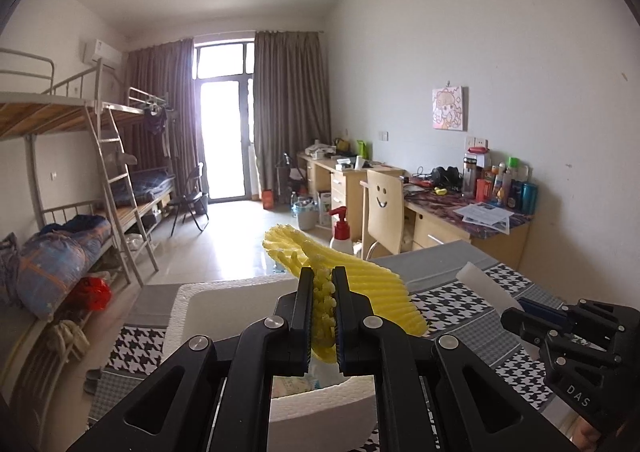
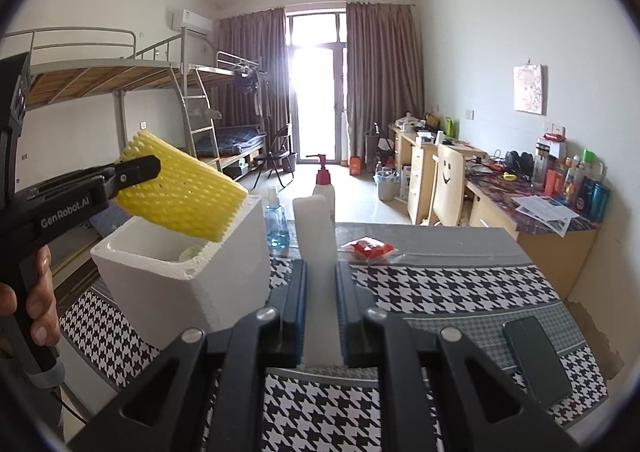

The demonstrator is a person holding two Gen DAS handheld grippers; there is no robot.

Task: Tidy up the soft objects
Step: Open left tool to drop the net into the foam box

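Left claw clamped on yellow foam fruit net; the net is held in the air over the open white styrofoam box, its lower edge at the box rim. Right claw closed on a white foam block, held upright above the counter with houndstooth cloth, just right of the box. On the counter: dark phone near right, red packet, blue bottle and red-pump bottle behind the box.
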